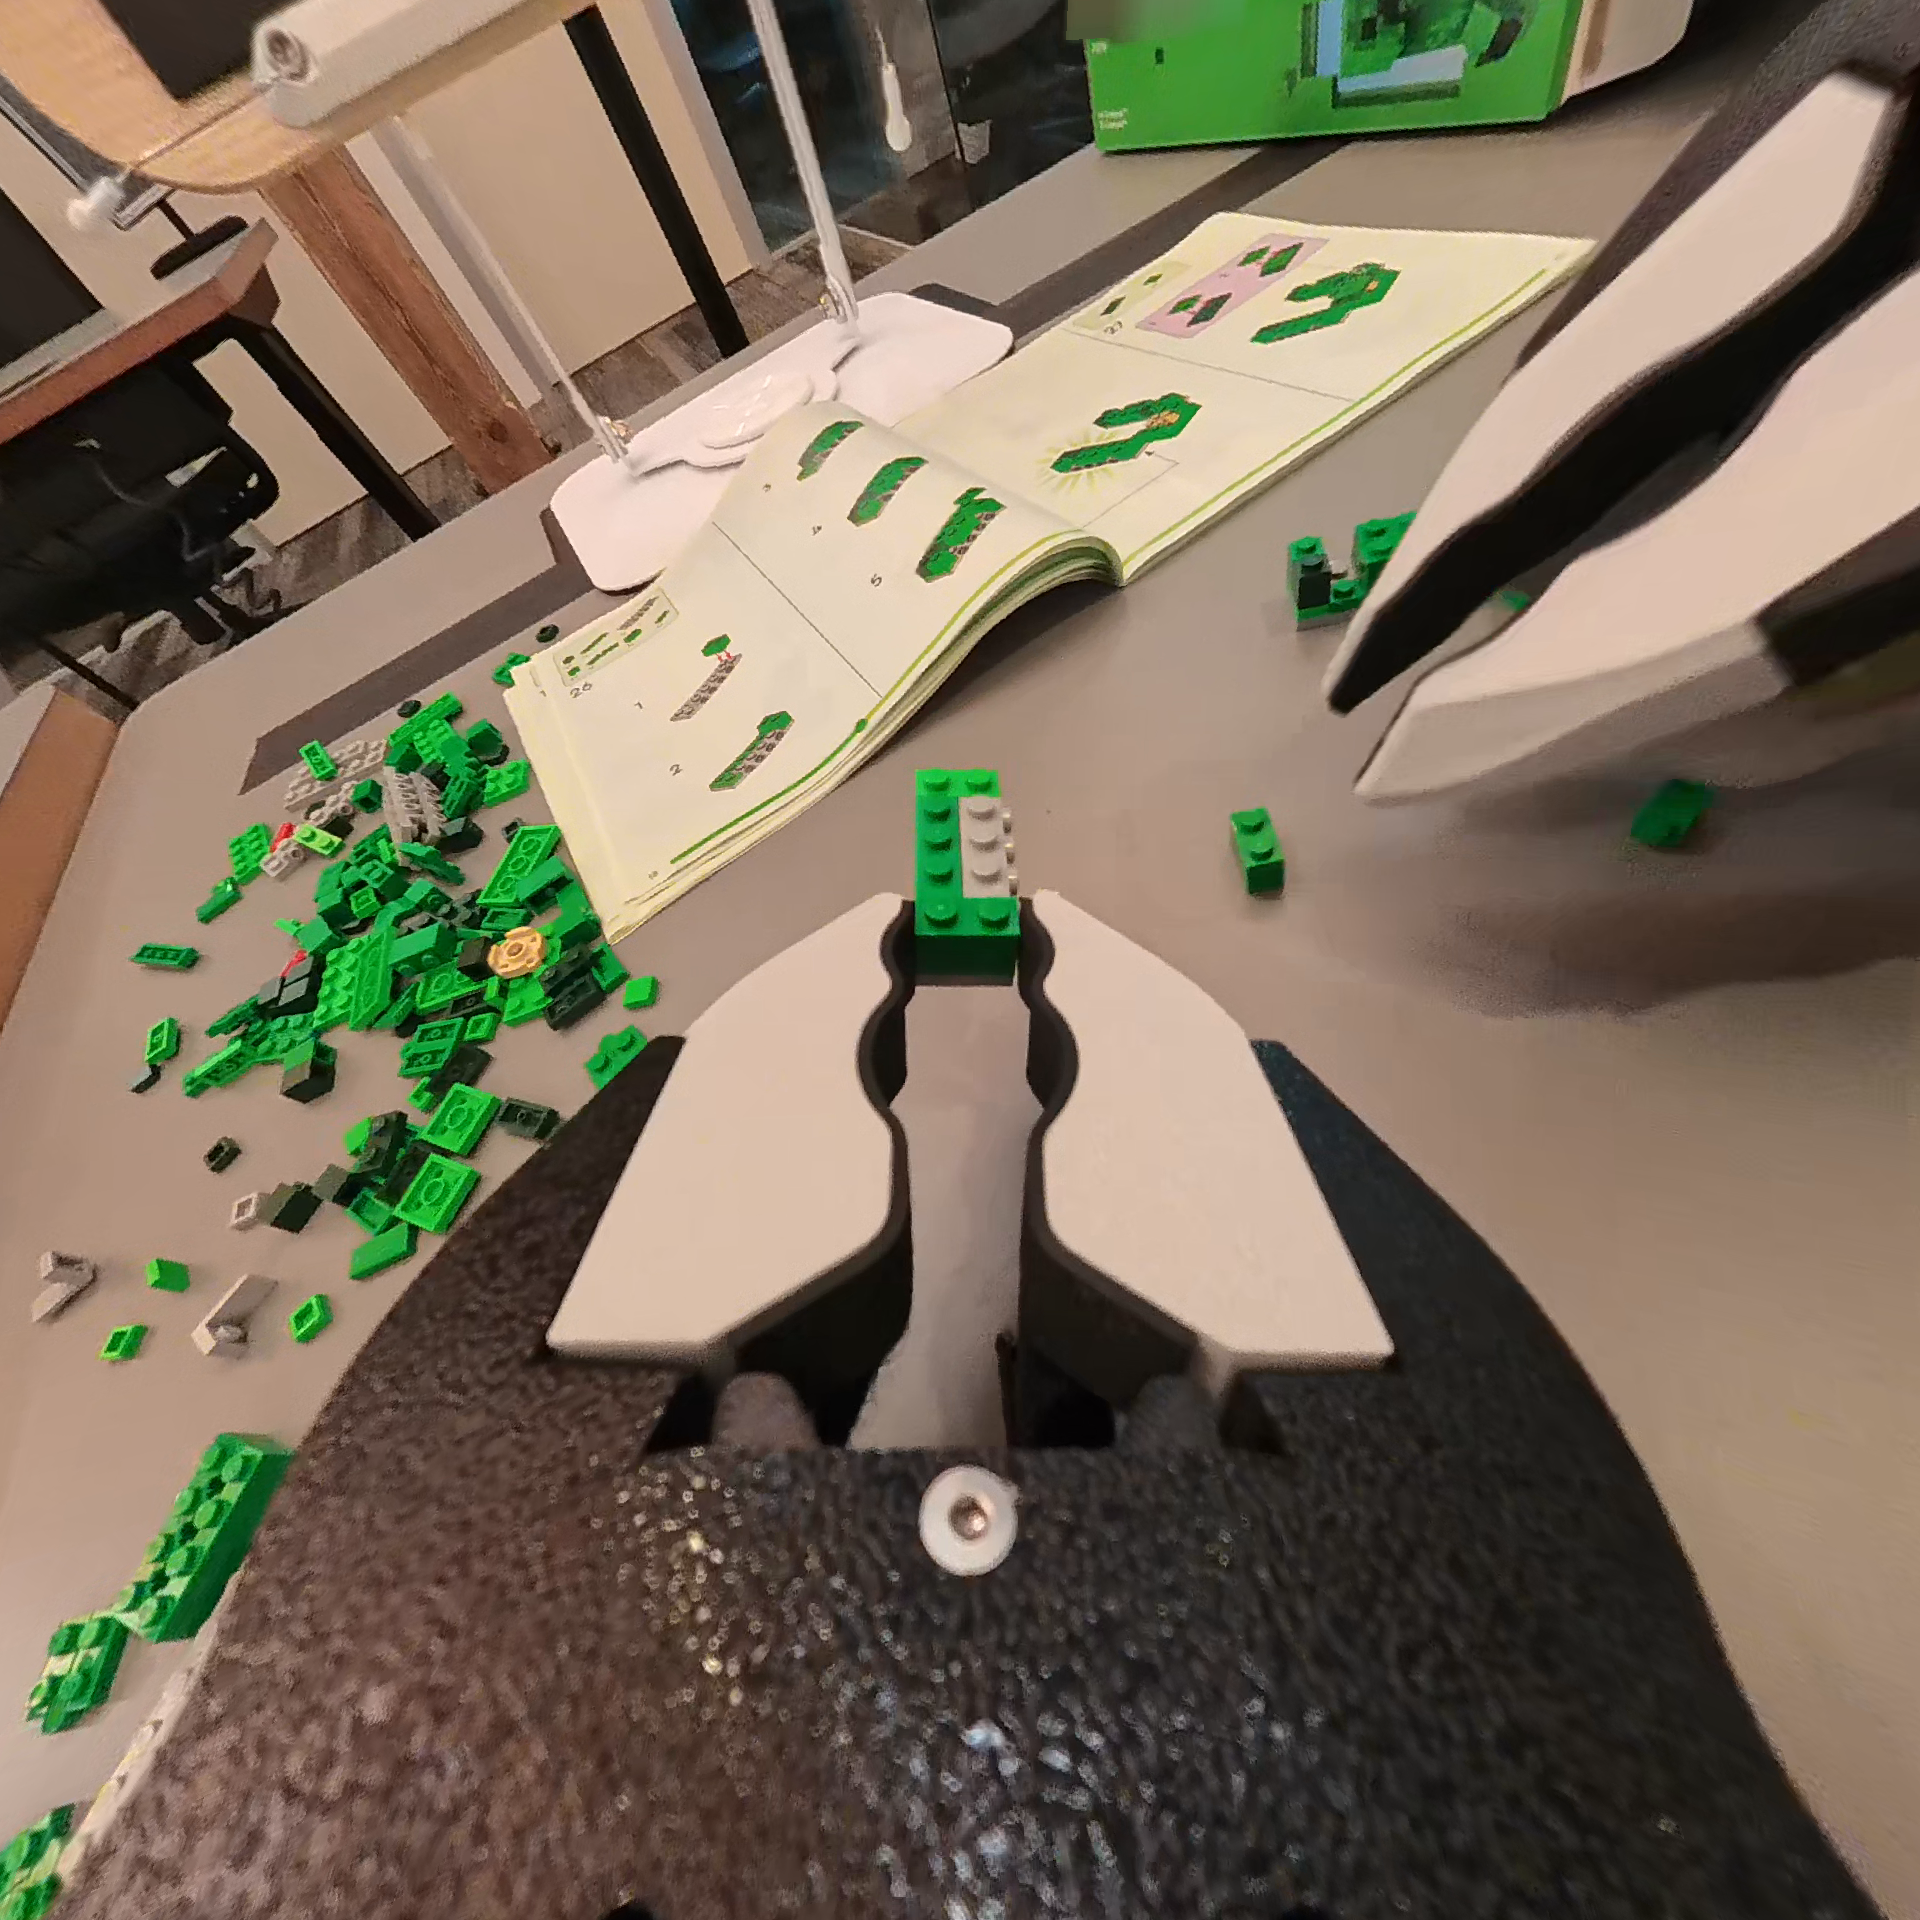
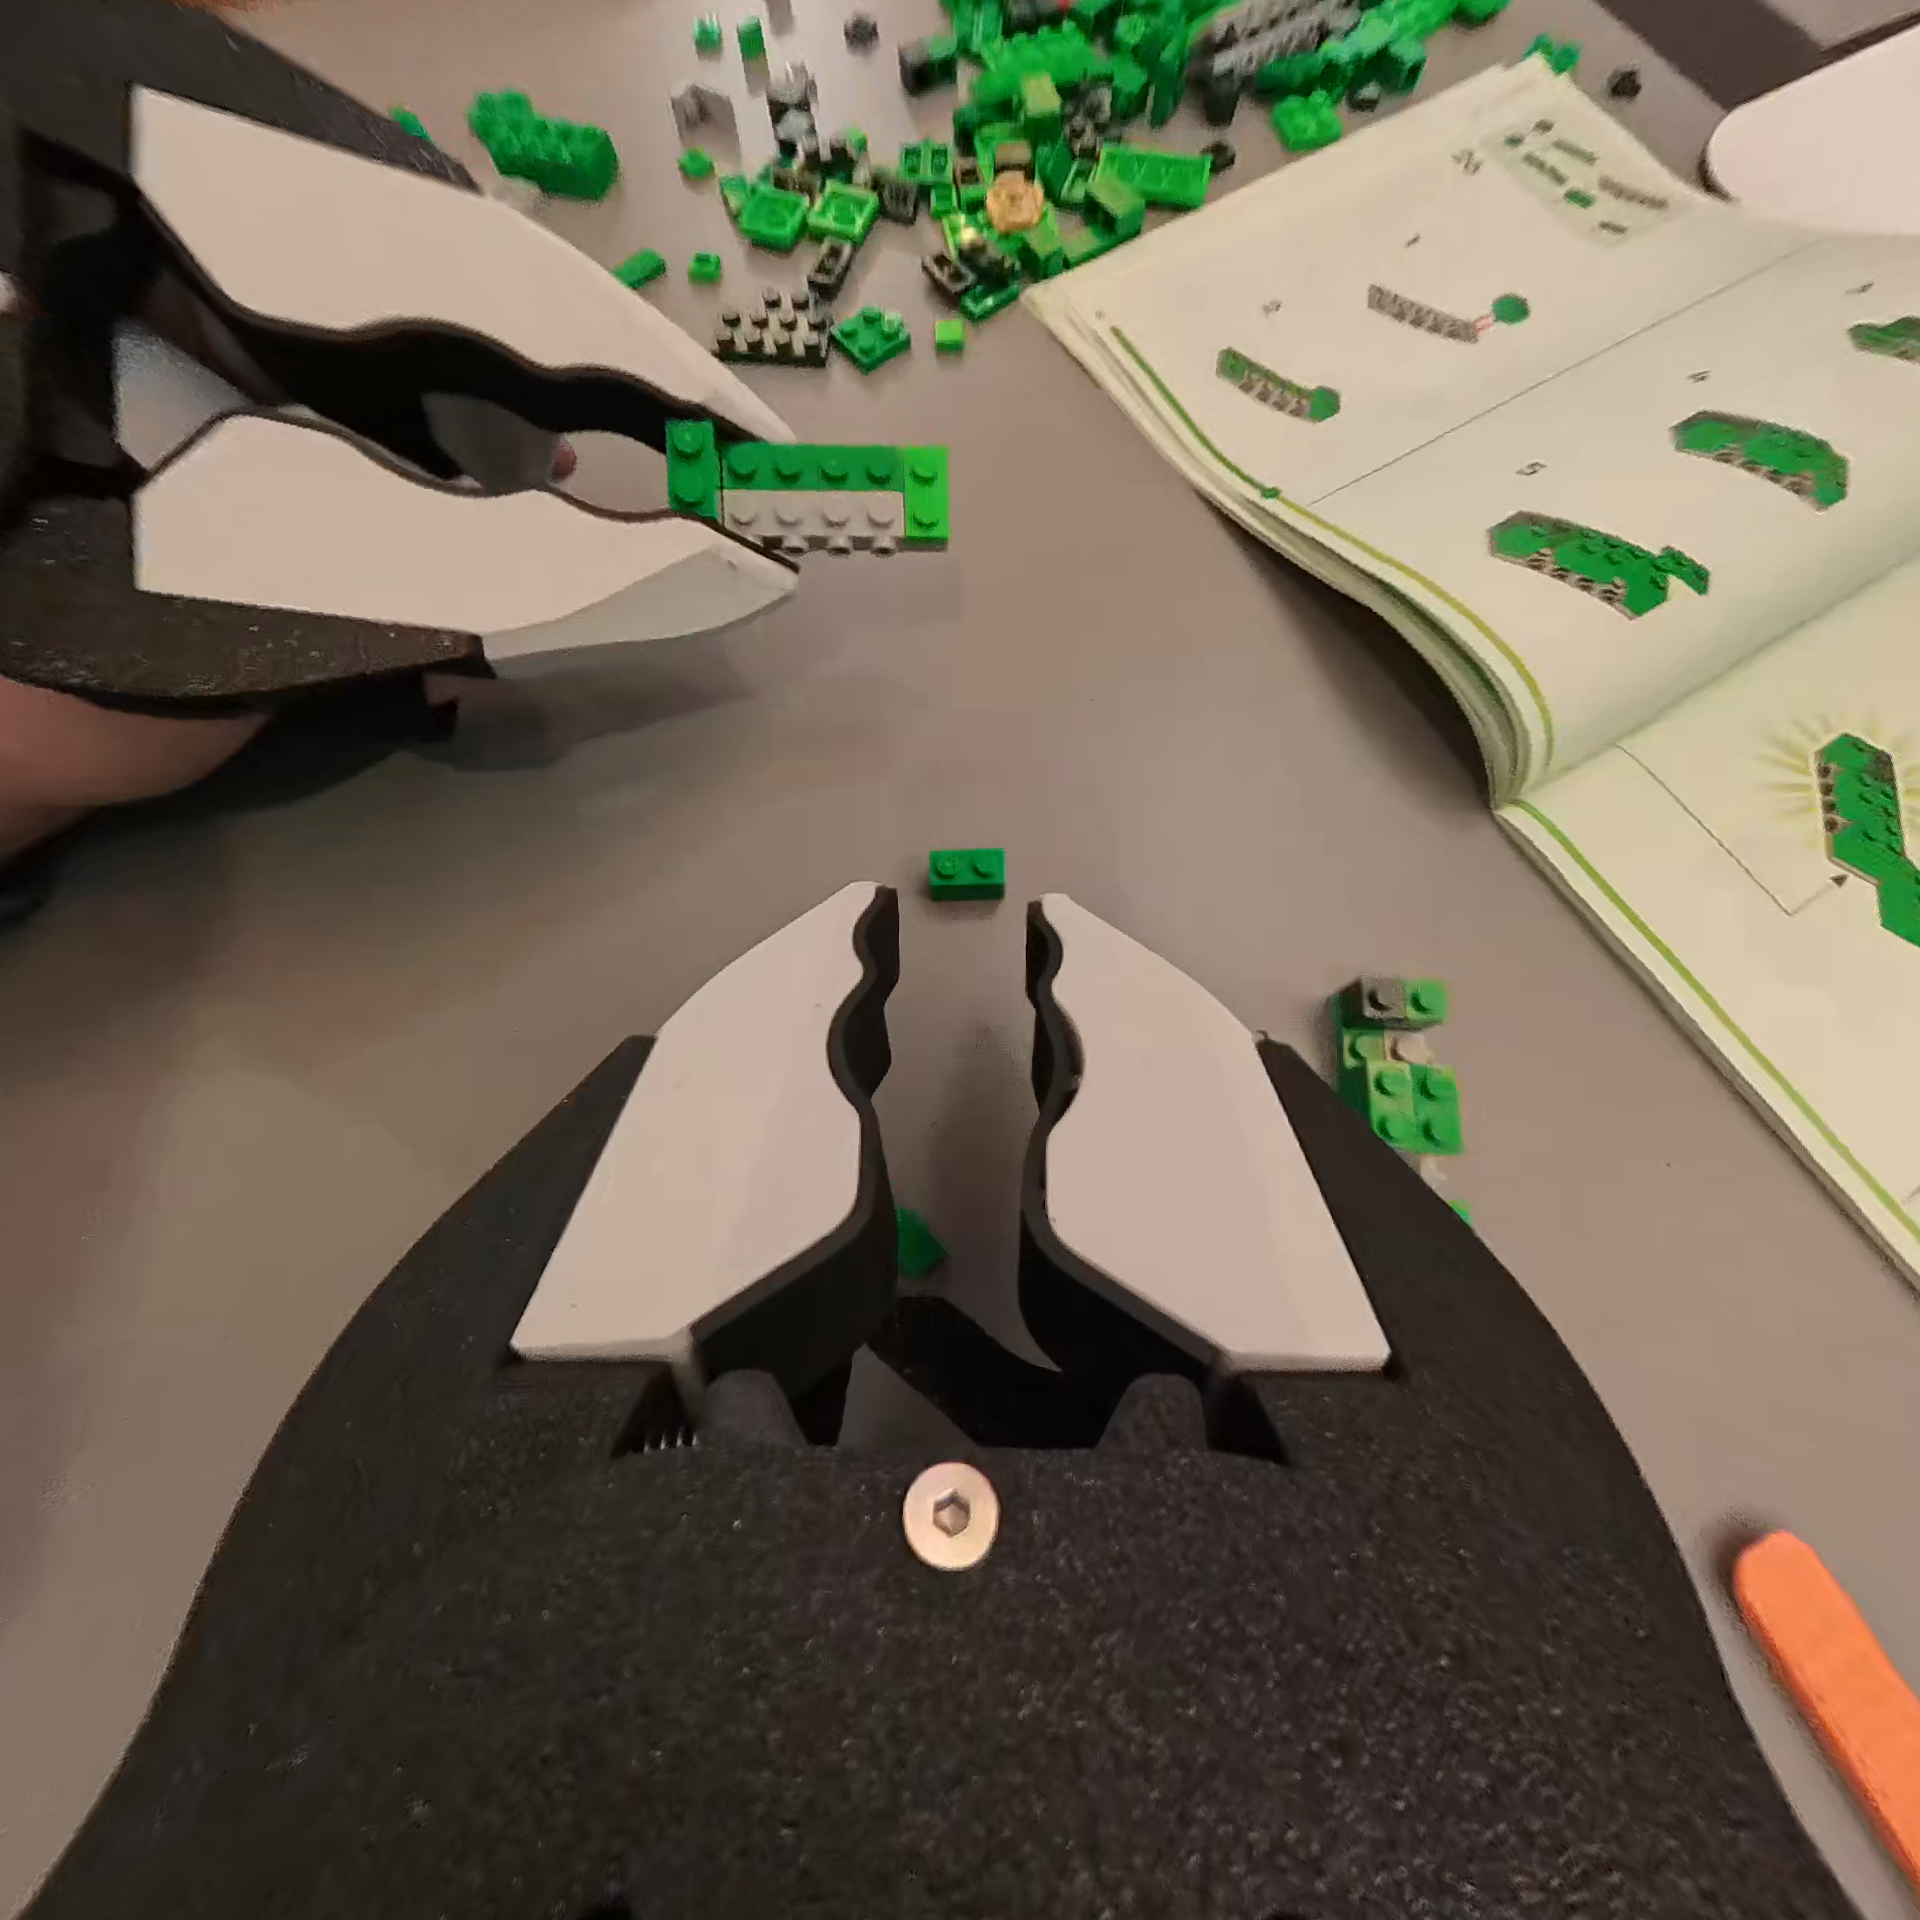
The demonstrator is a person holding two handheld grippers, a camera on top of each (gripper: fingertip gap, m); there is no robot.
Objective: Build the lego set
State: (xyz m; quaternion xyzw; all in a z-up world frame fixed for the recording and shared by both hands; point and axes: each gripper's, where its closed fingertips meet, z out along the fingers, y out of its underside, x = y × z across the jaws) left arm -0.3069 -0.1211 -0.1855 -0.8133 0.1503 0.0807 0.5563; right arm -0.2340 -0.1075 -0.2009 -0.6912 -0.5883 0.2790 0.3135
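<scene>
right wrist view: the left gripper (image 2: 764, 499) clamps a green-and-grey brick strip (image 2: 821, 497) above the grey table (image 2: 1143, 727); the right gripper (image 2: 961, 909), parted and empty, must likely close on the small green two-stud brick (image 2: 966, 873) just ahead.
</scene>
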